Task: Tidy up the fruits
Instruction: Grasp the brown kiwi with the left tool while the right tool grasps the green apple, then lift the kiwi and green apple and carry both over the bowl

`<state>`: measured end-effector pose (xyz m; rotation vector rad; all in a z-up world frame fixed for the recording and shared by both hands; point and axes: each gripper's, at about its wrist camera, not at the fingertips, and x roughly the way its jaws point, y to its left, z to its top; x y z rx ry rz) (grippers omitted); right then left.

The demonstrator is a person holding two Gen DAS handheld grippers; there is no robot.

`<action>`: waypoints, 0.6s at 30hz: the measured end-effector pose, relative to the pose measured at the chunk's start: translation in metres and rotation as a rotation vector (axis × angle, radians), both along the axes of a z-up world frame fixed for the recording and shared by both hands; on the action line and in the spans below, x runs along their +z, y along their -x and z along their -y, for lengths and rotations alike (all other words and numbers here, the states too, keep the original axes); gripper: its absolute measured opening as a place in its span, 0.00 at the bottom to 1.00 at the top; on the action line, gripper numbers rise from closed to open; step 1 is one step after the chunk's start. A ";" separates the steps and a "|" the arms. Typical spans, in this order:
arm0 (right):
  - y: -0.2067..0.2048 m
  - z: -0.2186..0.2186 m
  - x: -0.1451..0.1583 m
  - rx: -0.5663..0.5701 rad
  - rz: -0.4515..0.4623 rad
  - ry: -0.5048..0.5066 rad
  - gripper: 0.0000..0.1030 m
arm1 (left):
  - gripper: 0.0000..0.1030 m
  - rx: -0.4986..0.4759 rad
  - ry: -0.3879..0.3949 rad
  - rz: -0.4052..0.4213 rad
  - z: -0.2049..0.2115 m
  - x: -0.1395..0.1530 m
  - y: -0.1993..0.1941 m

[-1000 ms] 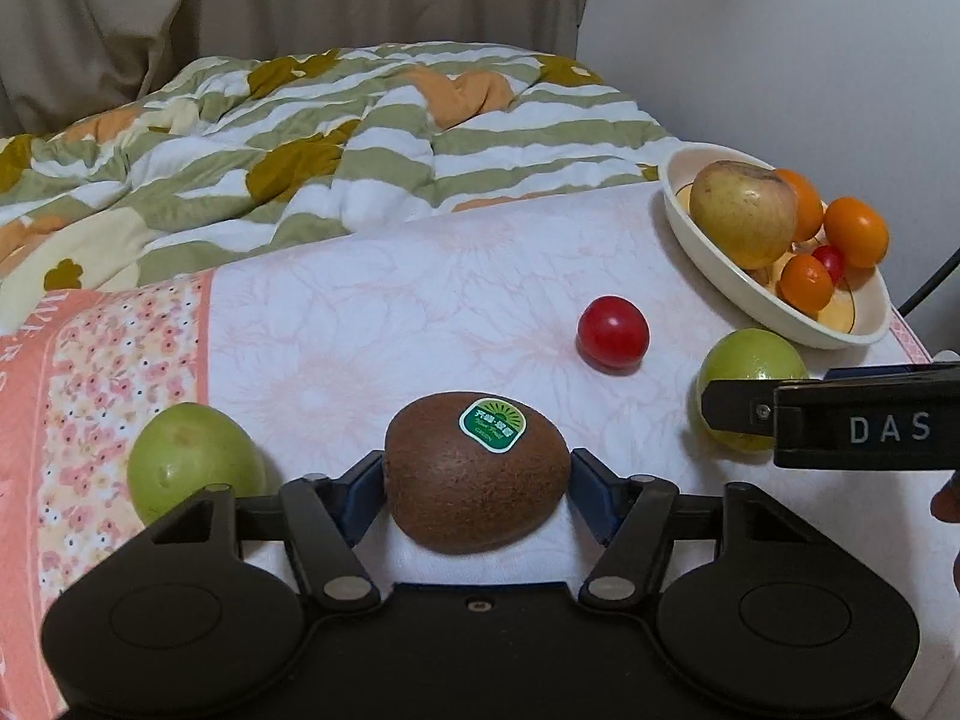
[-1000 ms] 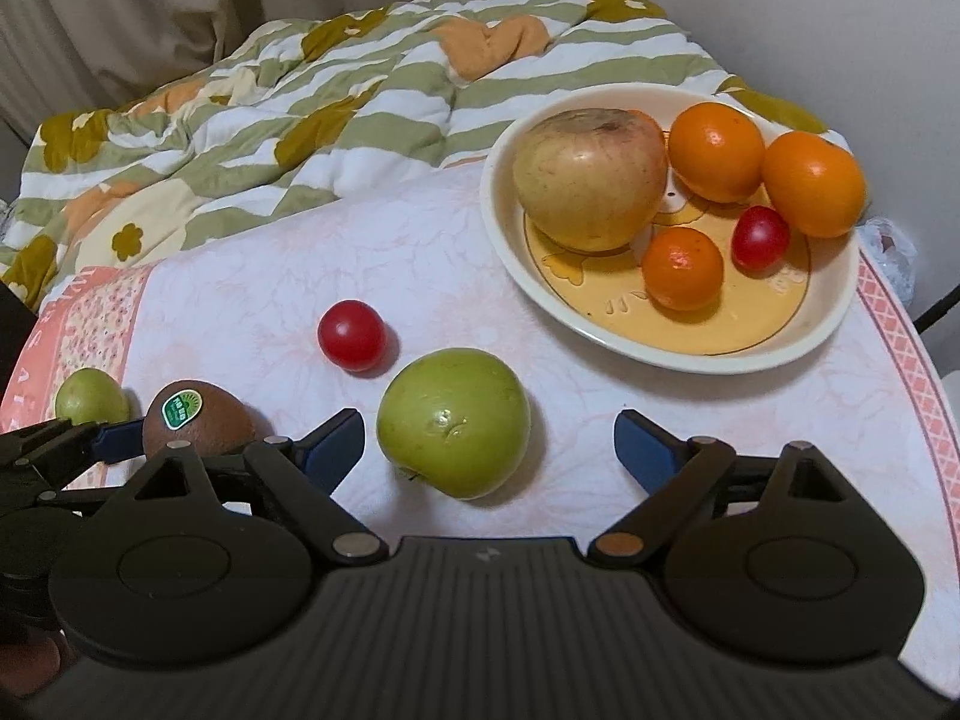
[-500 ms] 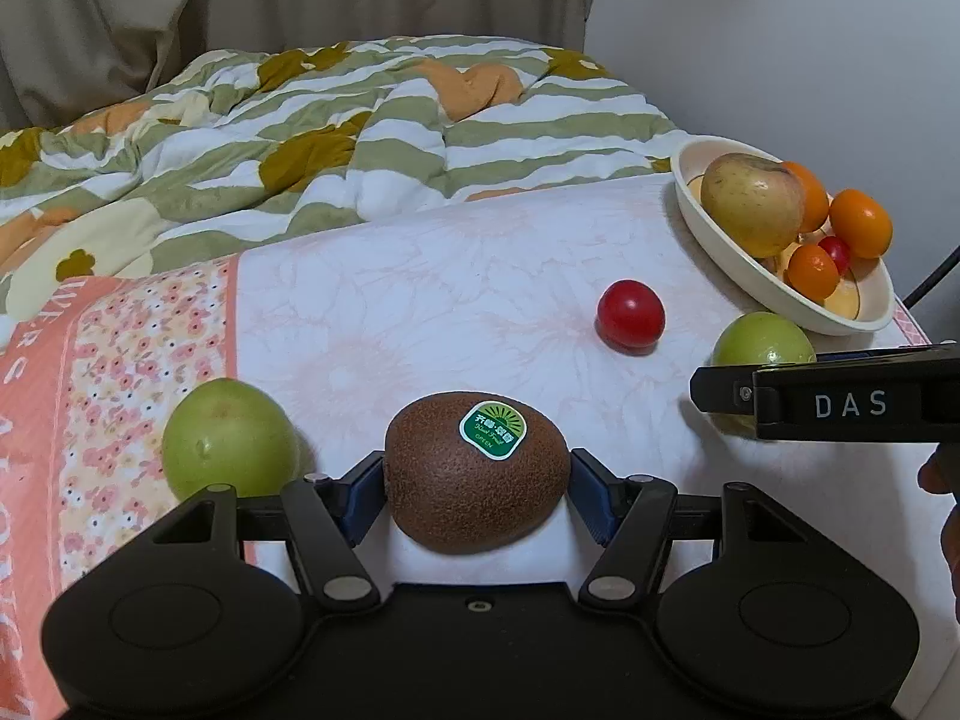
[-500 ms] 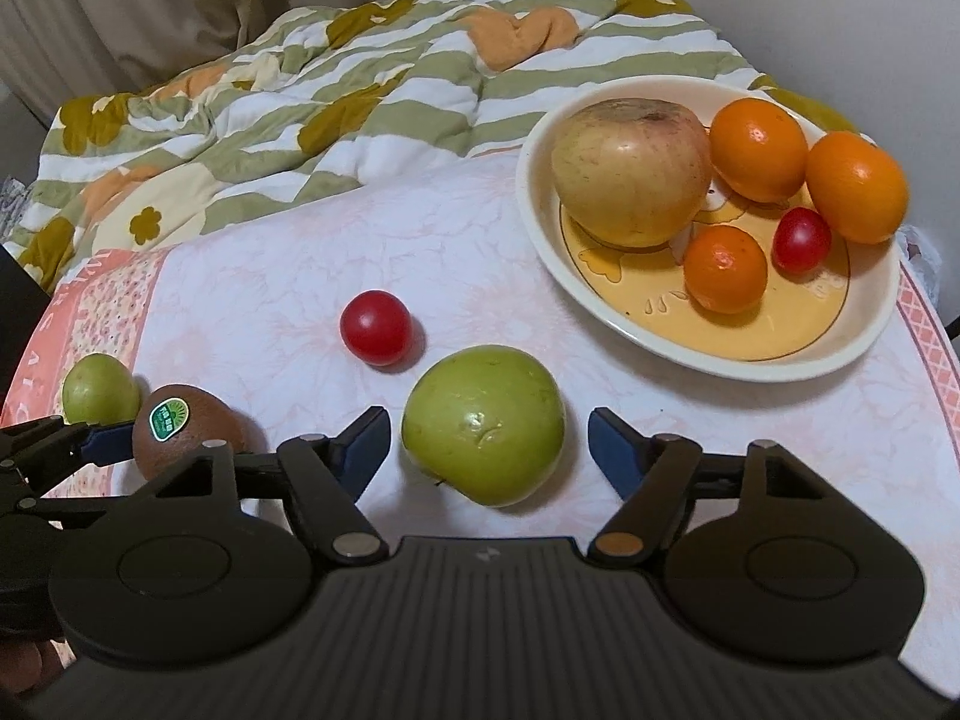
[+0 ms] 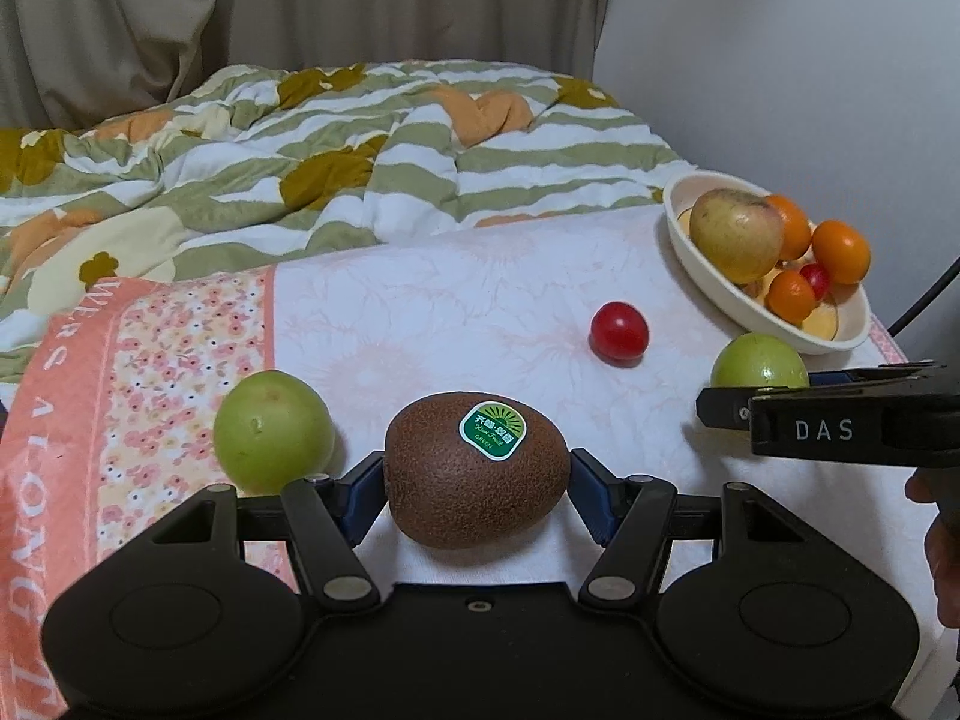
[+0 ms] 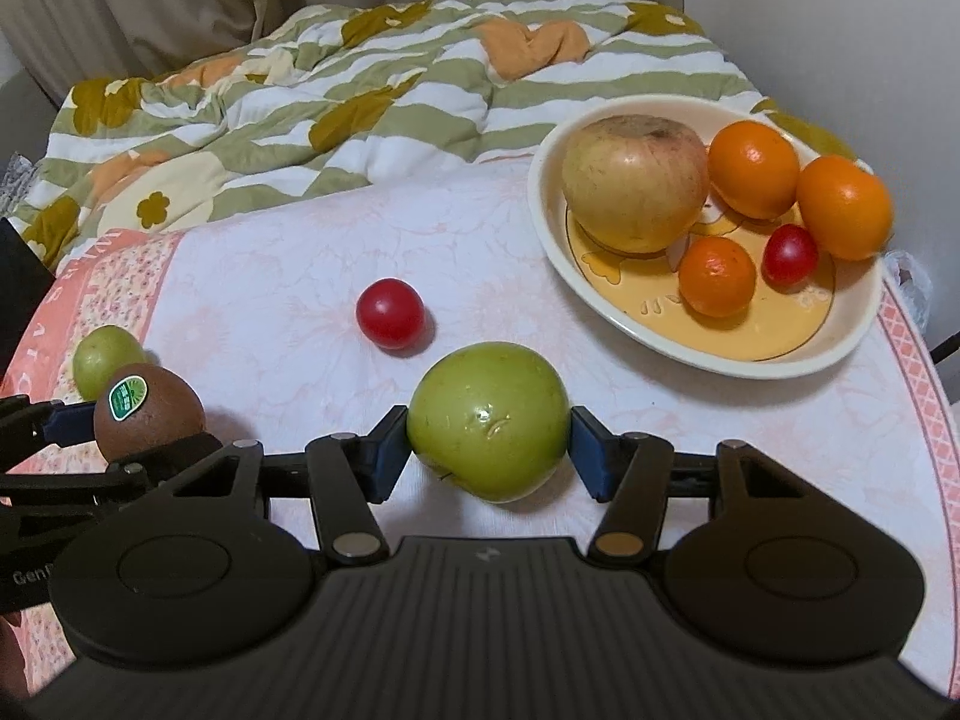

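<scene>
Between the blue pads of the left gripper (image 5: pixel 477 489) sits the kiwi (image 5: pixel 476 467), clamped end to end across its long axis, which I judge the sensible hold for an egg-shaped fruit that would otherwise squirt sideways. It is brown, finely fuzzy and matt, with a green and white sticker on its upper face, unbruised as far as shows; whether it clears the pink floral cloth (image 5: pixel 420 300) cannot be told. At nine o'clock of it, just beside the left pad, a small green fruit (image 5: pixel 273 432) rests loose on the cloth's flowered border. At one o'clock, well apart, lies a red cherry tomato (image 5: pixel 619 333). Farther toward two o'clock the right gripper (image 6: pixel 489 450) is closing on the larger green apple (image 6: pixel 489 420), its pads already against both flanks at the widest girth, so the round, glossy skin cannot roll out; the apple rests on the cloth. Beyond it, at one o'clock of the apple in the right wrist view, stands the cream bowl (image 6: pixel 720 360) with a yellowish apple (image 6: pixel 636 183), three oranges (image 6: pixel 753 168) and a second tomato (image 6: pixel 791 253), which I take as the place meant for both held fruits. Behind all this a striped quilt (image 5: pixel 360 150) lies rumpled.
</scene>
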<state>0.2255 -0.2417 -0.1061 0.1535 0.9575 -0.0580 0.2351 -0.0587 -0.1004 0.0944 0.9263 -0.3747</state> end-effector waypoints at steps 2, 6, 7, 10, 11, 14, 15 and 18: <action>0.007 -0.001 0.005 0.002 0.013 0.006 0.70 | 0.66 0.004 0.005 0.018 -0.001 0.006 0.006; 0.025 0.001 0.019 -0.002 0.043 0.007 0.70 | 0.66 0.005 0.023 0.051 -0.003 0.020 0.019; 0.029 0.001 0.023 -0.004 0.051 0.008 0.70 | 0.66 0.004 0.028 0.060 -0.004 0.023 0.022; 0.042 0.001 0.032 -0.009 0.072 0.011 0.70 | 0.66 0.001 0.039 0.089 -0.004 0.034 0.032; 0.053 0.003 0.042 -0.012 0.092 0.014 0.70 | 0.66 -0.002 0.045 0.096 -0.003 0.038 0.034; 0.070 0.006 0.056 -0.022 0.123 0.022 0.70 | 0.66 -0.015 0.069 0.120 -0.003 0.049 0.045; 0.075 0.008 0.061 -0.025 0.131 0.024 0.70 | 0.66 -0.020 0.073 0.129 -0.002 0.053 0.049; 0.088 0.017 0.073 -0.039 0.152 0.030 0.70 | 0.66 -0.031 0.080 0.148 0.003 0.064 0.059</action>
